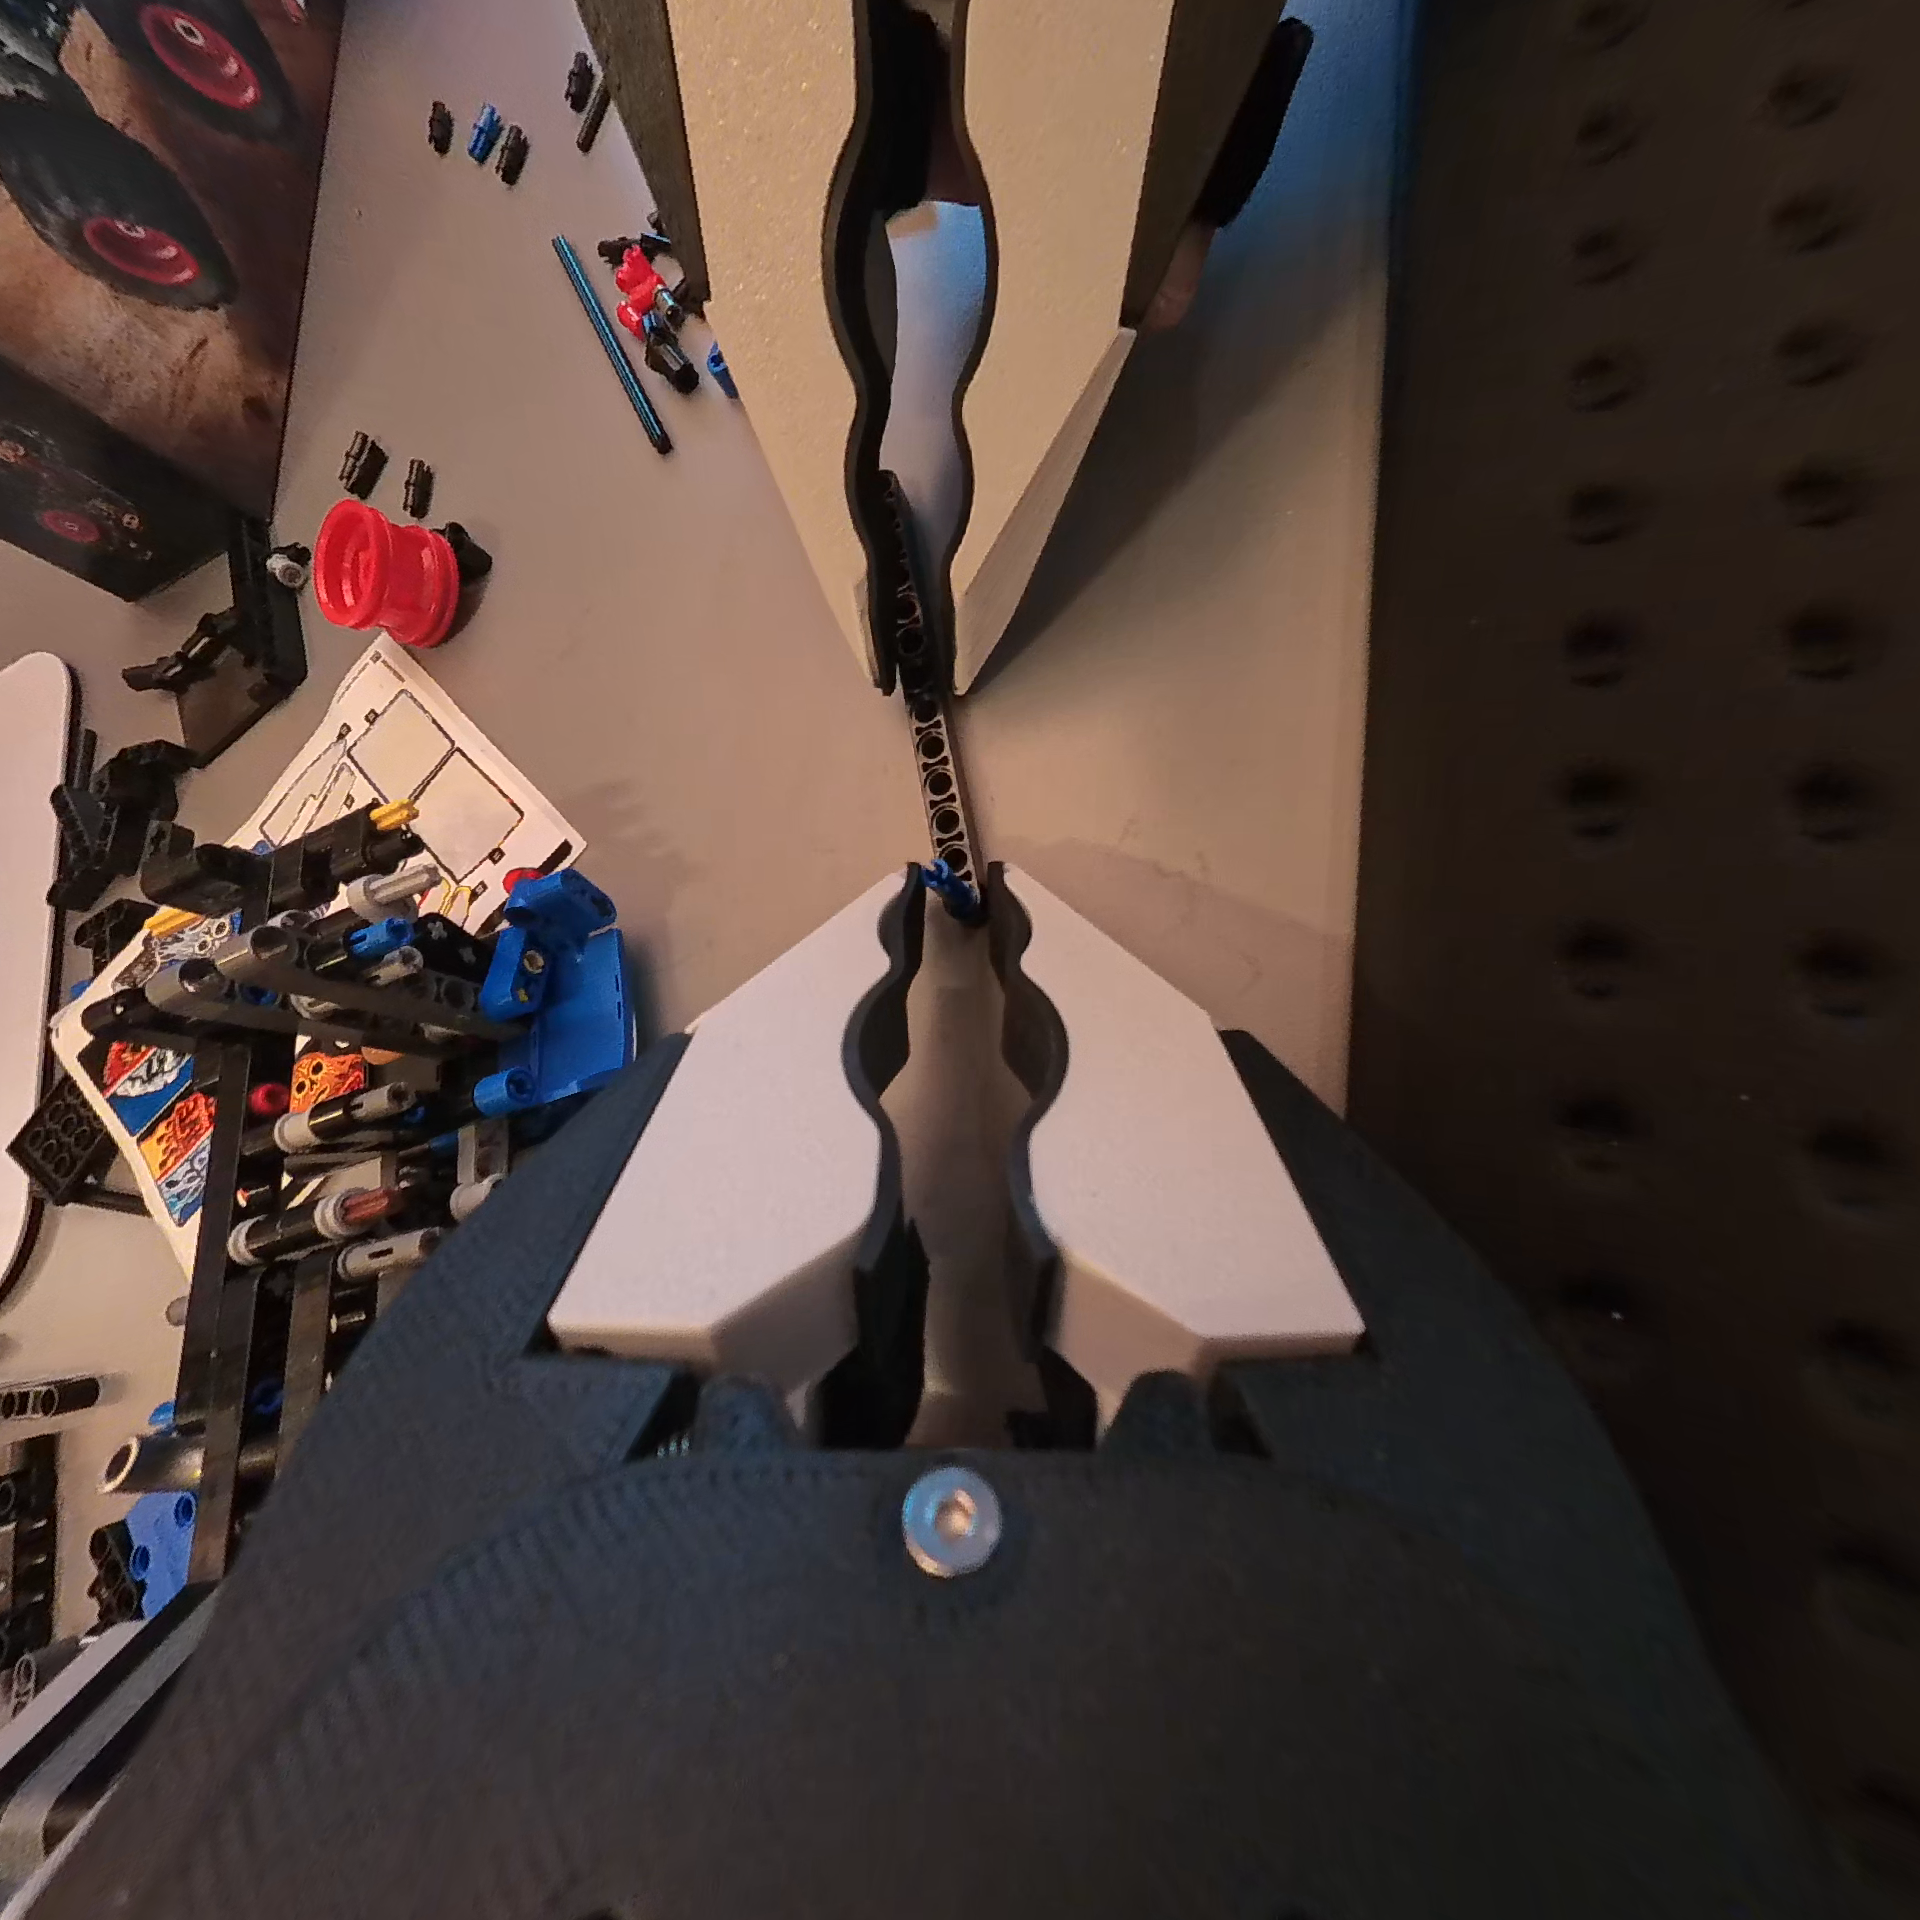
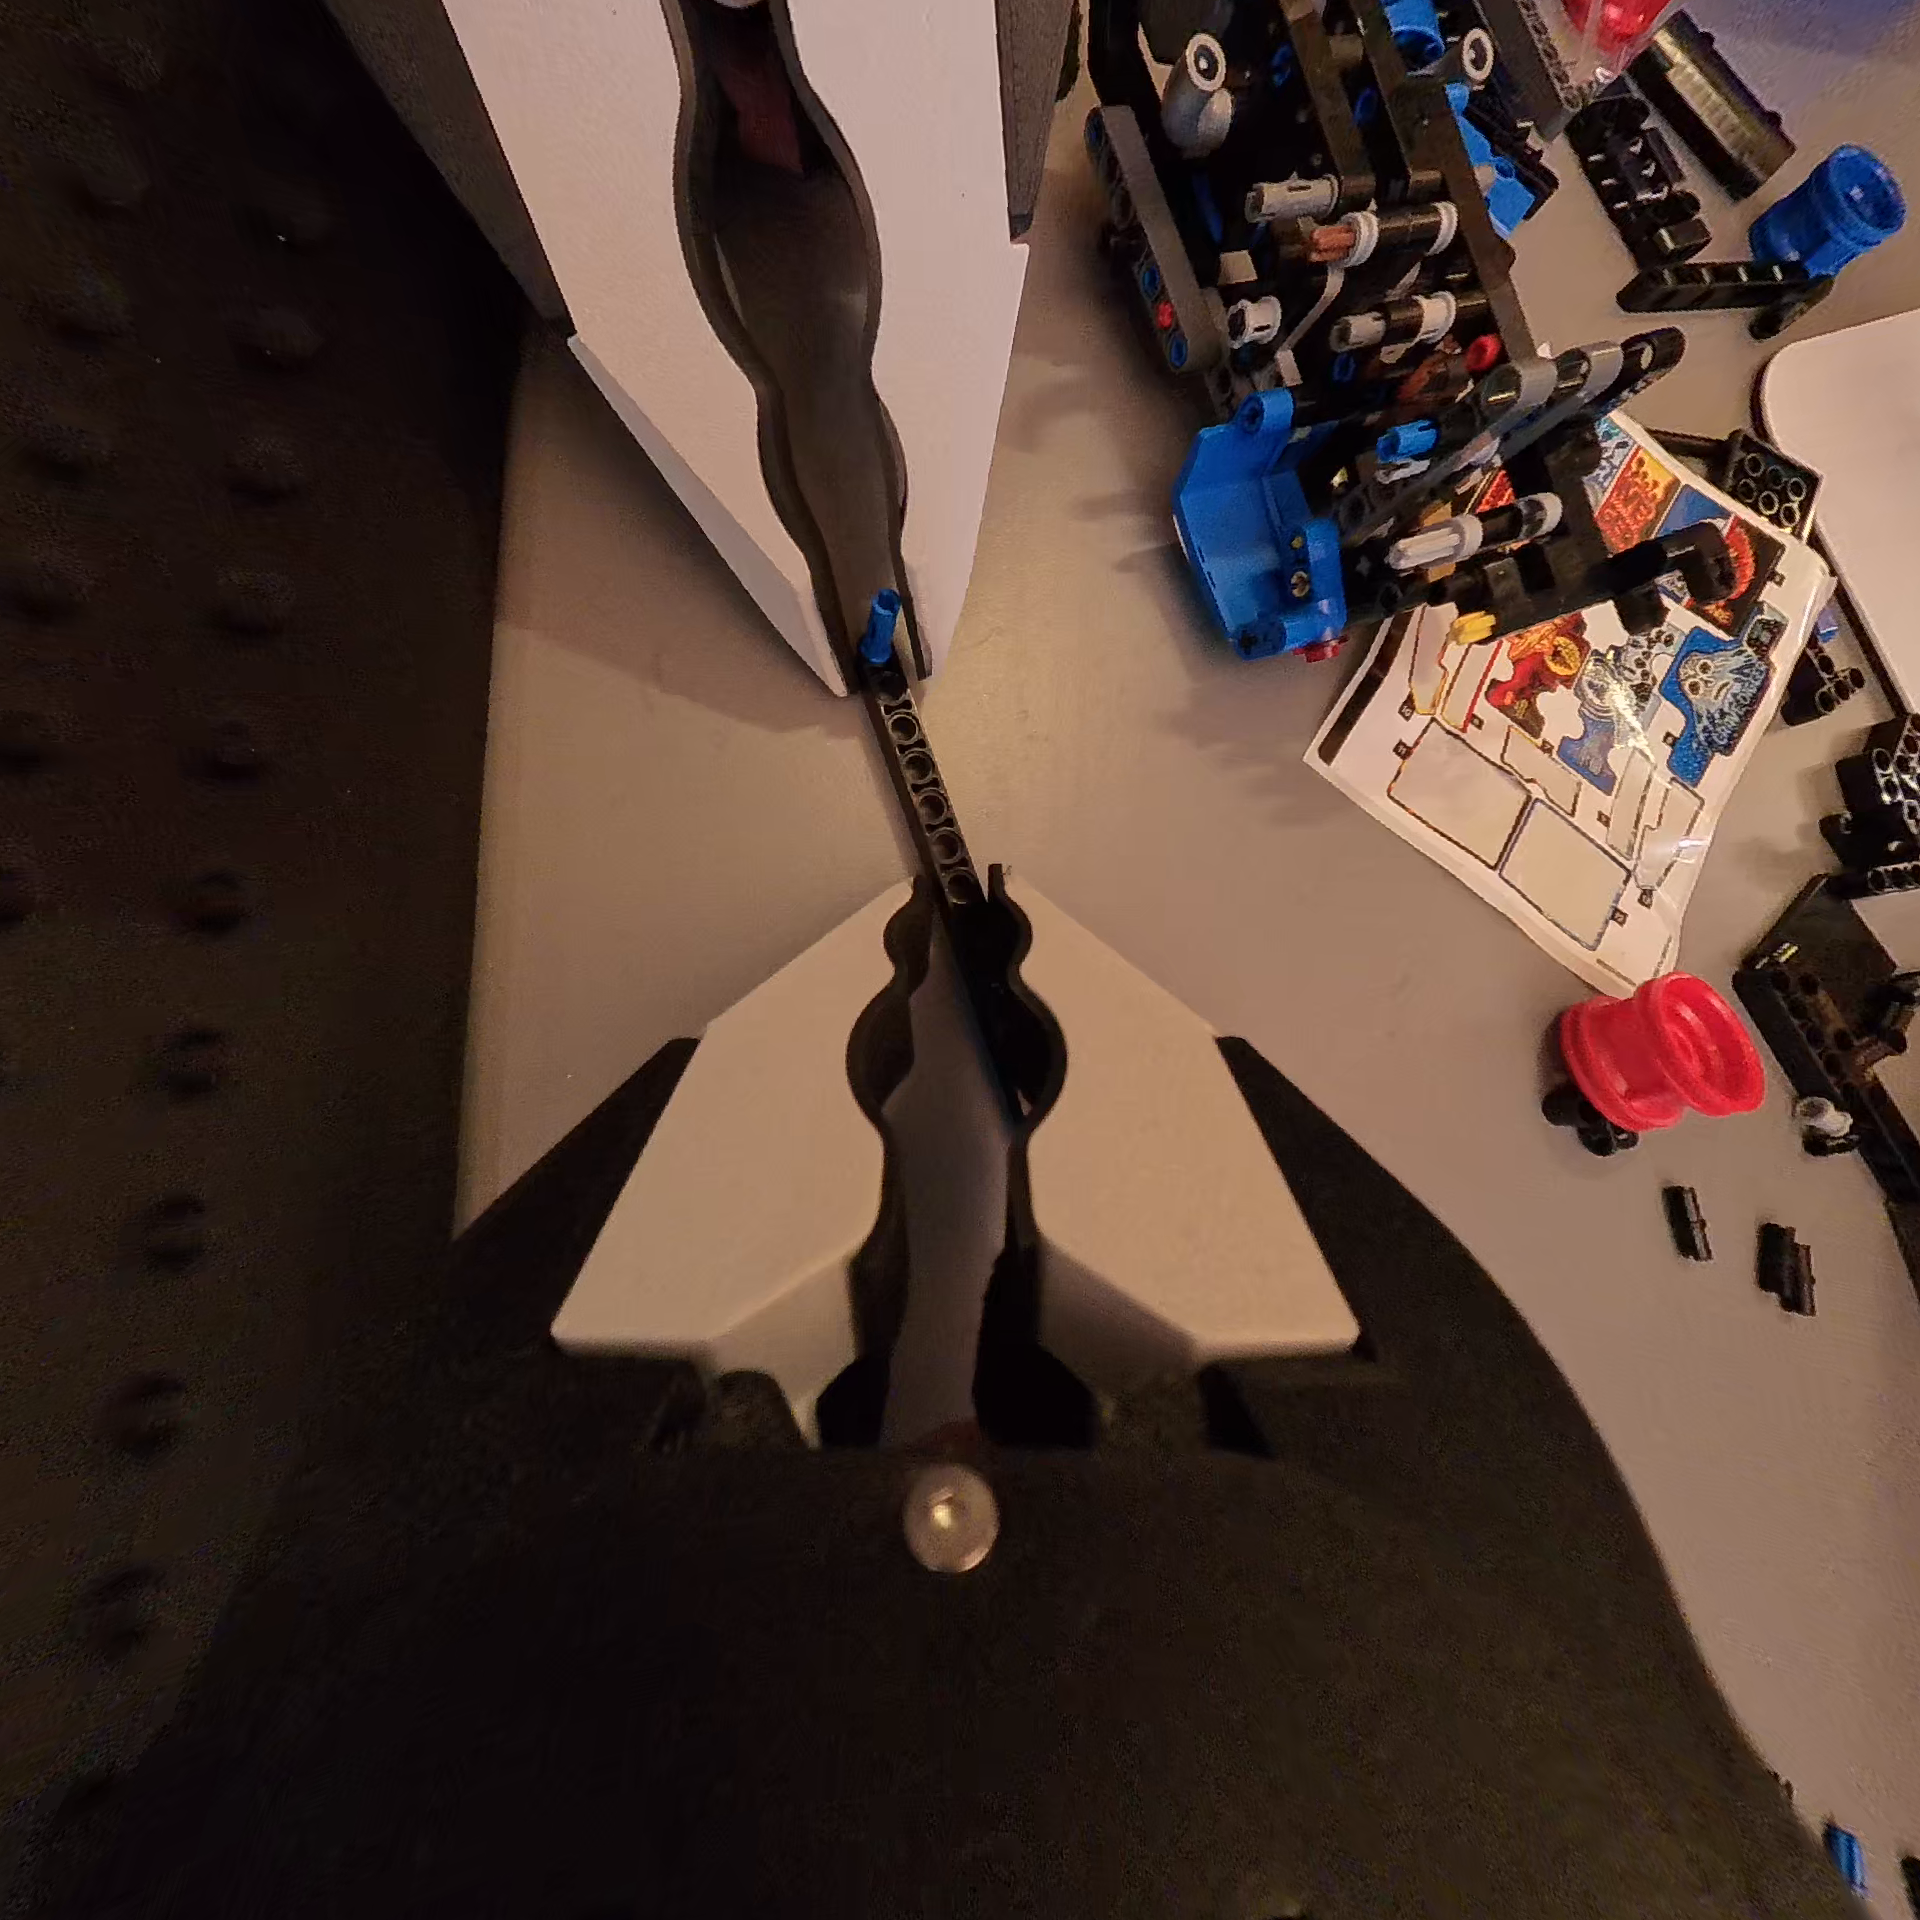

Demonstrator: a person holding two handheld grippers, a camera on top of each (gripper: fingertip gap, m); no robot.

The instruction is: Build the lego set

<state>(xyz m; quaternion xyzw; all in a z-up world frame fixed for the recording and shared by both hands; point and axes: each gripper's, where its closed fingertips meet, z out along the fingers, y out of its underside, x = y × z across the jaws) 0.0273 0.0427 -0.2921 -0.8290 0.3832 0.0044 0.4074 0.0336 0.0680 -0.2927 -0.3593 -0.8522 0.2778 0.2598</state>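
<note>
Black and full of round holes, the long beam (image 1: 940,769) hangs in the air above the grey table (image 1: 644,644), stretched between the two grippers. The right gripper (image 2: 961,883) is squeezed tight on one end of the beam. The left gripper (image 1: 951,883) is pinched on a little blue pin (image 1: 951,881) that sits at the beam's other end. Both tools meet tip to tip near the table's edge, next to a dark bumpy wall (image 1: 1662,831). Farther in on the table sits the half-built blue and black car (image 2: 1382,416), partly on a sticker sheet (image 2: 1558,748). A red wheel hub (image 2: 1662,1049) lies near the sheet.
</note>
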